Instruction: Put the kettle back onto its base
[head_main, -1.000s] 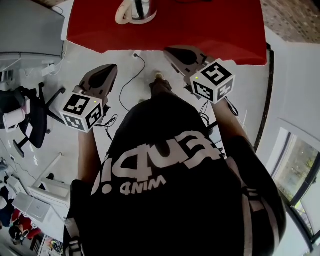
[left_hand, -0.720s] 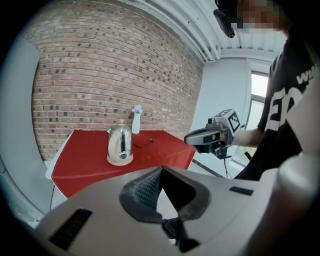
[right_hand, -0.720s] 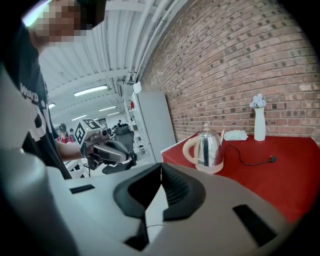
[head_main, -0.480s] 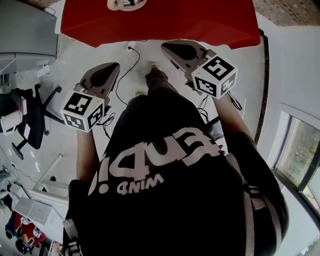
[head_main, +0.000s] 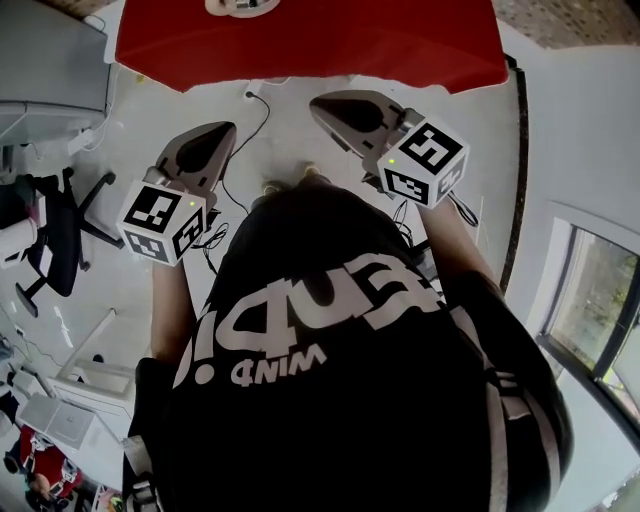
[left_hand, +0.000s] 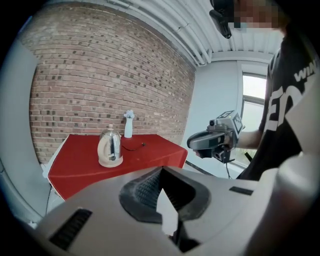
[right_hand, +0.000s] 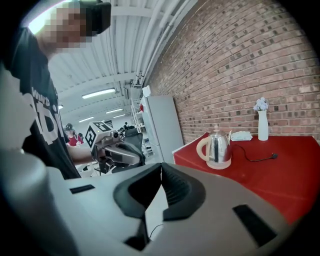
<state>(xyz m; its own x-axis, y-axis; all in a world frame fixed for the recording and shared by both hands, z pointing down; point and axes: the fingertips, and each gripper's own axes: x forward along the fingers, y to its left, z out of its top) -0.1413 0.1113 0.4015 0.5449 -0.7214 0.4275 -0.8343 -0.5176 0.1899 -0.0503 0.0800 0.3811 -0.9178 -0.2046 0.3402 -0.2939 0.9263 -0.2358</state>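
Observation:
A steel kettle with a cream handle stands upright on its cream base near the front of the red table. In the head view only the kettle's bottom shows at the top edge. Both grippers hang in the air over the floor, well short of the table. My left gripper is shut with nothing in it. My right gripper is likewise shut and empty.
A white vase, a white cloth and a black cord lie at the table's back. A grey cabinet and an office chair stand left. Cables trail on the floor; a window is right.
The red table and kettle have slid towards the top edge of the head view. Both grippers have drawn back from the table's edge and stayed shut.

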